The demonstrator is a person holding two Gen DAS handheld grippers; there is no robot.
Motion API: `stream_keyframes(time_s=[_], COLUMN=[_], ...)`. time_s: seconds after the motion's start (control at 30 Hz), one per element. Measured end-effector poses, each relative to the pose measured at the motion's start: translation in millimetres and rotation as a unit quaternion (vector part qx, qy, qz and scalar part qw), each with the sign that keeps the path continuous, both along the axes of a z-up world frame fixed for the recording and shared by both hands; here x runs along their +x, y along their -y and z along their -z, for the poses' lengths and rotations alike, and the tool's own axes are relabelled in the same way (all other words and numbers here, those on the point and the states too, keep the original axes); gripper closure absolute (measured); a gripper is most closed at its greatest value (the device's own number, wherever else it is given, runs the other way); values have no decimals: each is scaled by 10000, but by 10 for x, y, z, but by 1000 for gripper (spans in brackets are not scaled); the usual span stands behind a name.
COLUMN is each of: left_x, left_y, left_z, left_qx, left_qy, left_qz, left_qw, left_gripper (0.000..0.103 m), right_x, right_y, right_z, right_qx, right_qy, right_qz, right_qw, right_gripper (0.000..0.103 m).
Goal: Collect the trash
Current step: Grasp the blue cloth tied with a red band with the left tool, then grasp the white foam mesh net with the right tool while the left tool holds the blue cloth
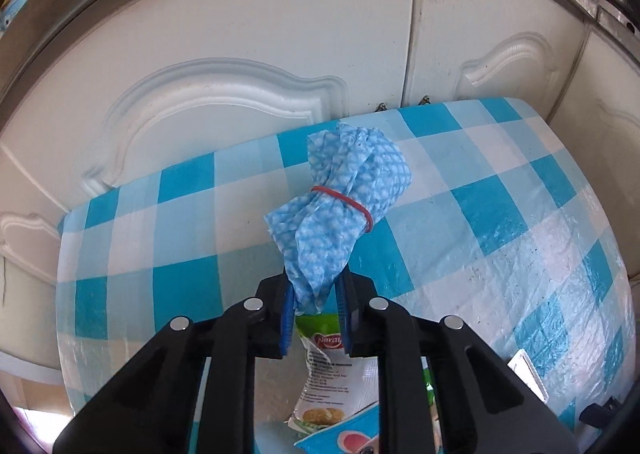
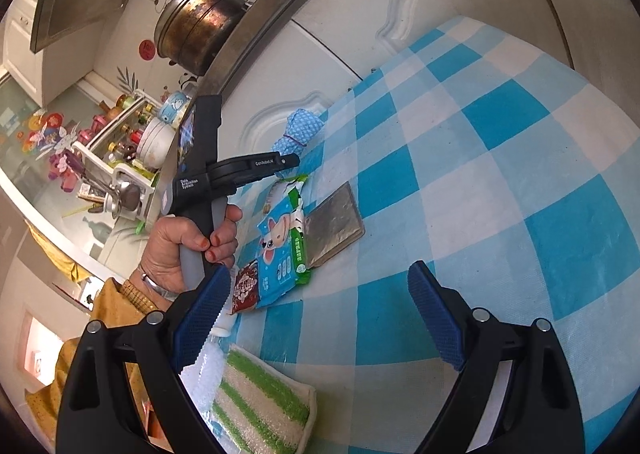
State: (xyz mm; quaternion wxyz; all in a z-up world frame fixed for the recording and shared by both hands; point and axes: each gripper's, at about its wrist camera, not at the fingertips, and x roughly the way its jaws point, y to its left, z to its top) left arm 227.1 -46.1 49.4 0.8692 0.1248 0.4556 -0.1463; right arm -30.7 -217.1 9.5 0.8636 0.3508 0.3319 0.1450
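Lying on the checked blue-and-white table are one bundled blue cloth, bound by a single red rubber band, three snack wrappers, one flat grey metal plate and one green-and-white striped sponge. The wrappers are counted in the right wrist view: one green packet nearest the cloth, one light-blue packet with a cartoon animal overlapping it, and one dark red packet at the near end of the row. The grey plate lies just beside the blue packet, on its right. The sponge sits at the near table edge, apart from the wrappers.

Left tongs: pressed together, pinching the lower tail of the blue cloth between the two blue pads; the rest of the bundle stands up and away from the tips, toward the white cabinet doors. The green packet shows directly beneath the tips. In the right wrist view a person's hand grips the handle of this tool.

Right tongs: spread wide, holding nothing, with the left pad over the red packet's edge and the right pad above bare tablecloth.
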Motion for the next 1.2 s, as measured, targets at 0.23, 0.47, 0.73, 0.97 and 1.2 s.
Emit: stream_keyframes(time_s=[0.23, 0.47, 0.73, 0.97, 1.2], left_x=[-283, -612, -1012, -1487, -2050], left_y=[-361, -735, -1068, -1414, -1822], left_z=[-146, -297, -501, -453, -391], left_qx=[-165, -336, -545, -655, -853], left_qy=[87, 238, 399, 345, 354], left_qz=[-318, -480, -559, -739, -1037], left_qw=[9993, 9980, 9961, 9945, 9903], left_gripper=[87, 87, 87, 87, 87], right_x=[-10, -105, -272, -379, -403], right_y=[-432, -963, -1401, -1439, -1257], right_z=[-51, 0, 62, 50, -270], right_qx=[-707, -1663, -2922, -3114, -2233], right_qy=[90, 95, 176, 270, 588], right_qz=[-1073, -2105, -2659, -2854, -2437], right_qw=[9917, 9633, 9185, 9060, 9420], right_gripper=[14, 13, 8, 7, 7])
